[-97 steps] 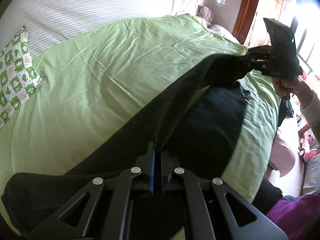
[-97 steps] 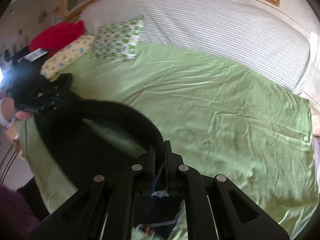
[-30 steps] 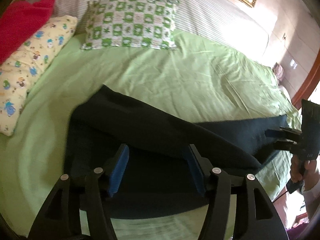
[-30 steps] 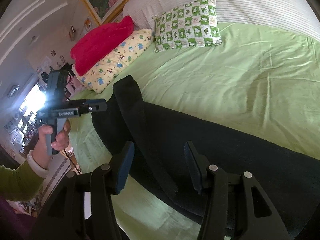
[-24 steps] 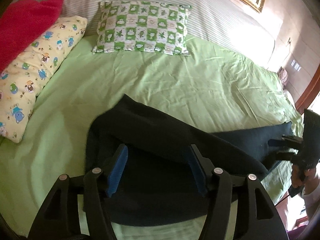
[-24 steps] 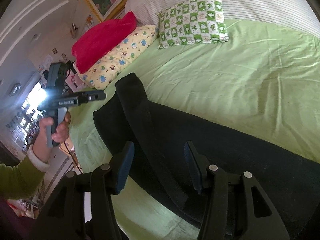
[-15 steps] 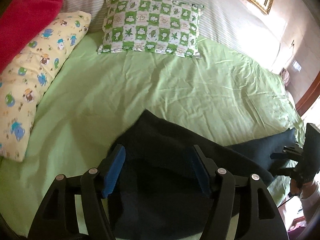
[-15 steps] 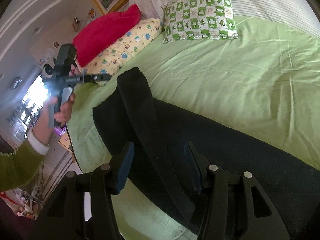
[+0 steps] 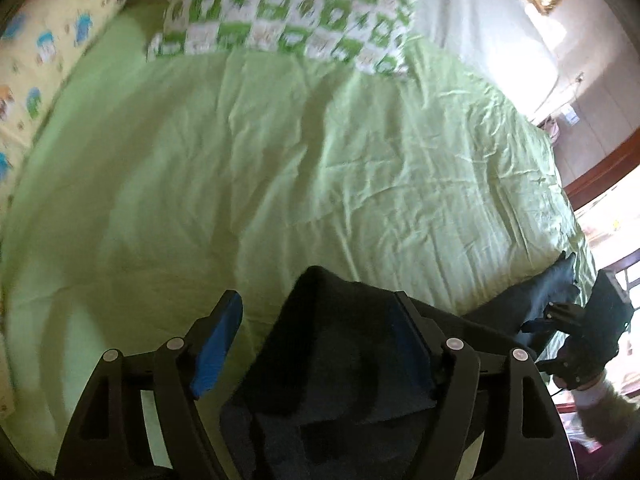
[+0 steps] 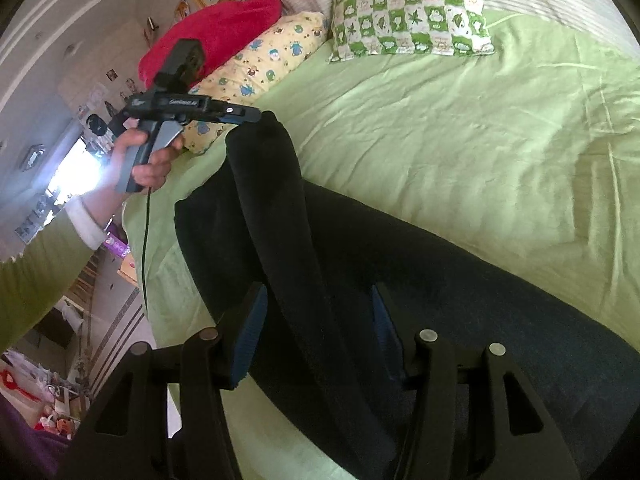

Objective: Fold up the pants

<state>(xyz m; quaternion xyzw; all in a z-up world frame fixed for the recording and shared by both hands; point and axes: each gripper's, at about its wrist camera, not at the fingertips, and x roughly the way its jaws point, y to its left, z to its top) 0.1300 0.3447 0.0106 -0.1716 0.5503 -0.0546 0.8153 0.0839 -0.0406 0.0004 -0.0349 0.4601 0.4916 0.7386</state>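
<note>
The black pants point(image 10: 400, 264) lie folded lengthwise on the green sheet point(image 9: 280, 160), one layer over the other. Their rounded end point(image 9: 320, 280) sits low between the blue pads of my left gripper point(image 9: 316, 320), whose jaws are opening and do not press the cloth. From the right wrist view, the left gripper point(image 10: 244, 114) hovers at that end, held by a hand point(image 10: 148, 160). My right gripper point(image 10: 318, 320) stands open just above the middle of the pants. It also shows far right in the left wrist view, right gripper point(image 9: 548, 320), at the other end of the pants.
A green-and-white checked pillow point(image 10: 408, 12), a yellow cartoon pillow point(image 10: 264, 64) and a red blanket point(image 10: 224, 28) lie at the head of the bed. A striped white headboard cushion point(image 9: 480, 32) runs behind. The bed's edge drops to the floor point(image 10: 100, 320) at left.
Both grippers were shut on the lifted pants; now the pants lie on the bed, released. The left gripper has travelled along them to their end while its jaws widened.
</note>
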